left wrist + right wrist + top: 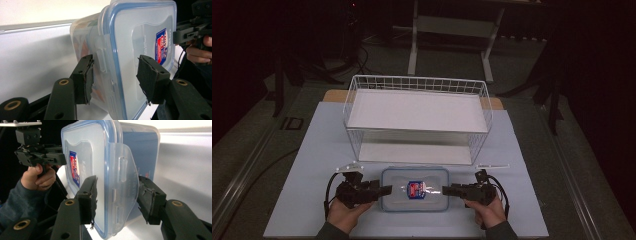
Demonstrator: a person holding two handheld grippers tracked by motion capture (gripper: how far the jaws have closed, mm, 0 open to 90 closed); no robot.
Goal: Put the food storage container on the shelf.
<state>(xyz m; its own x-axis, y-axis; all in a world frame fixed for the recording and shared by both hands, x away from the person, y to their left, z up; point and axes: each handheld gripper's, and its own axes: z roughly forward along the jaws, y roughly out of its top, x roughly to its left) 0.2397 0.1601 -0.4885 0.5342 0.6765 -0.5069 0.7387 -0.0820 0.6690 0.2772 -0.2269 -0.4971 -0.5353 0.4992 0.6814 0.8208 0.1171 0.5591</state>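
Our left hand-held gripper has its jaws wide around the left short end of the plastic container, one jaw over the lid and one under the base, not pressing yet. Our right hand-held gripper stands equally wide around the opposite end. The container lies flat on the worktop between them, its long axis running gripper to gripper, just before the wire basket.

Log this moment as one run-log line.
left gripper: open, straddling left end of box | right gripper: open, straddling right end | box: lidded, on table, before basket
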